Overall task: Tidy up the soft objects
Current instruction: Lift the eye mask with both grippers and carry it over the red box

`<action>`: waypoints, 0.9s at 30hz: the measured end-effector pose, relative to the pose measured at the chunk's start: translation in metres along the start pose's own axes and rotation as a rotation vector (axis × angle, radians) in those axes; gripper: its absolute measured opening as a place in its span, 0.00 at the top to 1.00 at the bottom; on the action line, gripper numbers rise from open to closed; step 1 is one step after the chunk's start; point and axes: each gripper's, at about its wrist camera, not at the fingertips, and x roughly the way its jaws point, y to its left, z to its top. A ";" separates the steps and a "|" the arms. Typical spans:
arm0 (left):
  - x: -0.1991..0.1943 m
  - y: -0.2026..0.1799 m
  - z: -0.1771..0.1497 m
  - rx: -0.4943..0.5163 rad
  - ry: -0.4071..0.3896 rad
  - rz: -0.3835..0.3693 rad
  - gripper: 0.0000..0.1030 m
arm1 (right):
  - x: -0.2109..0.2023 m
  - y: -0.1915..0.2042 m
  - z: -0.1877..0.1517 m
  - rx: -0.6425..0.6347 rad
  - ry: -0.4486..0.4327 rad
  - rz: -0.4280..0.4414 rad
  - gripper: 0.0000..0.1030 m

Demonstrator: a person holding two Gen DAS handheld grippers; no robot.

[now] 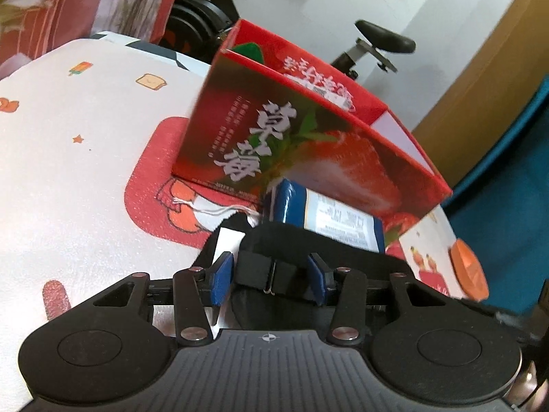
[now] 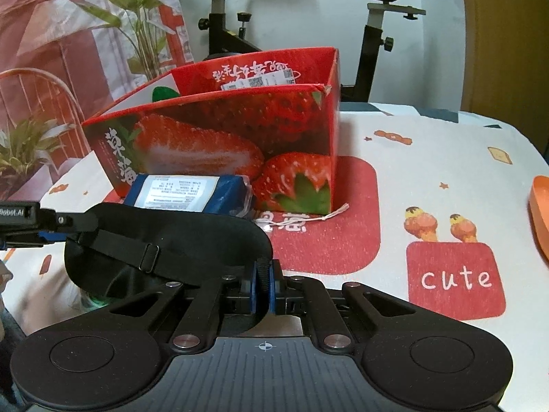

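Observation:
A black sleep mask [image 2: 164,240] with an elastic strap lies on the table in front of a red strawberry box [image 2: 219,144]. My right gripper [image 2: 263,286] is shut on the mask's right edge. My left gripper [image 1: 269,279] is open, its blue pads either side of the mask's strap end [image 1: 264,271] without pressing it. It also shows in the right wrist view [image 2: 41,231] at the mask's left end. A blue soft pack [image 2: 188,194] lies against the box front, just behind the mask; it shows in the left wrist view [image 1: 326,214] too.
The table has a white cloth [image 2: 429,158] with red cartoon patches. An orange object [image 2: 540,213] sits at its right edge. An exercise bike [image 2: 374,34] stands behind the table. A loose white string [image 2: 334,213] lies by the box corner.

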 end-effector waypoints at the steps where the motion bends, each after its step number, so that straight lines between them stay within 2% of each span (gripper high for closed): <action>1: 0.000 -0.001 -0.001 0.007 0.004 0.003 0.53 | 0.001 0.000 0.000 0.004 0.003 0.000 0.94; 3: -0.001 0.000 -0.003 0.010 0.010 0.007 0.53 | 0.002 -0.002 -0.001 0.012 0.010 -0.001 0.94; 5: -0.002 0.001 -0.004 0.008 0.015 0.014 0.60 | 0.003 -0.003 -0.002 0.020 0.014 -0.002 0.94; 6: -0.002 0.002 -0.004 0.011 0.019 0.022 0.69 | 0.003 -0.004 -0.002 0.024 0.015 -0.003 0.94; 9: -0.004 0.001 -0.005 0.039 0.026 0.041 0.81 | 0.002 -0.004 -0.002 0.027 0.014 0.000 0.94; 12: -0.011 0.000 -0.004 0.054 0.006 0.037 0.88 | 0.001 -0.004 -0.002 0.030 0.008 0.006 0.94; 17: -0.028 -0.011 -0.002 0.111 -0.078 0.047 0.90 | -0.010 -0.001 0.003 0.014 -0.038 0.029 0.94; 27: -0.061 -0.026 0.015 0.156 -0.233 0.043 0.90 | -0.043 0.019 0.038 -0.106 -0.222 0.056 0.96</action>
